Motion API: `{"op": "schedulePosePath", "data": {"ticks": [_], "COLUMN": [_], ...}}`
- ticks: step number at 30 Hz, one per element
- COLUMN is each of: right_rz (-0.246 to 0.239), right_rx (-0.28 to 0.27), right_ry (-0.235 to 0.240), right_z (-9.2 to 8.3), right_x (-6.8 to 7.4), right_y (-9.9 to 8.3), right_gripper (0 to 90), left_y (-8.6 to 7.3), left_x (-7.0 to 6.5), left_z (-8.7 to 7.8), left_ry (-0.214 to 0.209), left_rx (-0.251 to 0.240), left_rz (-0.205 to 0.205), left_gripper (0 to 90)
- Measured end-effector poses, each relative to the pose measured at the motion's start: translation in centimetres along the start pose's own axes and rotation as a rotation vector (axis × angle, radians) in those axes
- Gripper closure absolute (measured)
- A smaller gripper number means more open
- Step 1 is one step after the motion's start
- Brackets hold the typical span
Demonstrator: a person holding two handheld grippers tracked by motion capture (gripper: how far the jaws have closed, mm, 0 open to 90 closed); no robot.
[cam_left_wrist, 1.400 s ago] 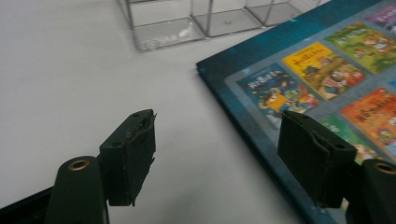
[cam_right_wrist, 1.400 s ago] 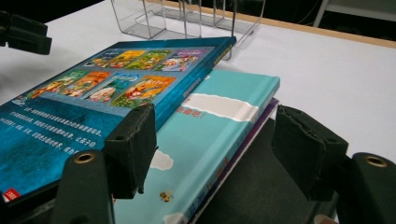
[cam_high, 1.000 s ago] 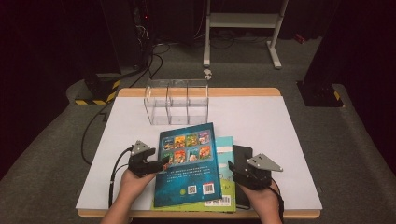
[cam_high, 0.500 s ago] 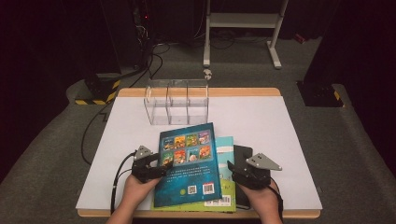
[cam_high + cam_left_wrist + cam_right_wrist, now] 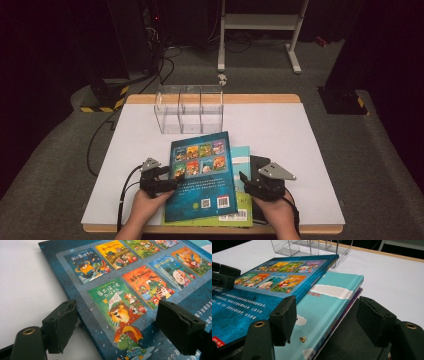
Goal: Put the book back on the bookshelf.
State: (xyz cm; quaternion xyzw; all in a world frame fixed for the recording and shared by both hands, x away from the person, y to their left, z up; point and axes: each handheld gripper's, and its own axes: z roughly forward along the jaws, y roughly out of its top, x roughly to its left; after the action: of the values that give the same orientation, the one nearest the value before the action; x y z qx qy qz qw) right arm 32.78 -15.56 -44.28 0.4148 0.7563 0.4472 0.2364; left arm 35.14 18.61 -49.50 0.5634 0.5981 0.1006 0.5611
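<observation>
Jaws on the left gripper (image 5: 167,182) have just been opening and now straddle the left edge of the dark blue picture book (image 5: 202,175), nothing pinched; the right gripper (image 5: 247,182) stands apart over the teal book (image 5: 324,315) beneath. That top book lies tilted on the stack at the desk's (image 5: 300,130) near edge, so I'd slide one pad fully under its cover before closing, then lift level toward the clear rack (image 5: 190,107).

Left tongs (image 5: 167,181), lower left of the high view: black body, small grey three-cornered plate on top, black cable looping away at the lower left. Right tongs (image 5: 243,181), lower right: black body, larger grey three-cornered plate with dark screw holes. In both gripper views the jaws are matt black blocks with worn, chipped pad edges; a brass-coloured ring sits at the jaw bases. Forearms bare, no sleeves seen.
</observation>
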Motion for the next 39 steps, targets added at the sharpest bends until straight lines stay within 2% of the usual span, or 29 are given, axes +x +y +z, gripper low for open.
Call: {"op": "schedulePosePath", "data": {"ticks": [13, 22, 23, 33, 39], "right_rz": [0.018, 0.033, 0.035, 0.034, 0.047], "right_rx": [-0.005, -0.012, -0.011, -0.024, -0.028], "right_ry": [-0.011, -0.015, -0.016, -0.029, -0.026], "right_z": [-0.8, -1.1, -1.2, -1.9, -2.3], "right_x": [-0.1, -0.1, 0.0, 0.1, 0.0], "right_y": [-0.5, -0.6, -0.7, -0.7, -0.7], "right_gripper": [32.3, 32.4, 32.3, 32.1, 31.8], "left_y": [0.1, 0.0, 0.0, -0.4, -0.7], "left_x": [-0.4, -1.1, -1.3, -2.8, -3.6], "left_z": [0.4, 0.5, 0.6, 0.7, 0.8], "left_ry": [-0.004, -0.017, -0.021, -0.055, -0.074], "left_rx": [-0.001, 0.015, 0.010, 0.035, 0.038], "left_rz": [0.021, 0.059, 0.054, 0.097, 0.101], "left_gripper": [17.4, 18.4, 18.5, 20.5, 21.6]}}
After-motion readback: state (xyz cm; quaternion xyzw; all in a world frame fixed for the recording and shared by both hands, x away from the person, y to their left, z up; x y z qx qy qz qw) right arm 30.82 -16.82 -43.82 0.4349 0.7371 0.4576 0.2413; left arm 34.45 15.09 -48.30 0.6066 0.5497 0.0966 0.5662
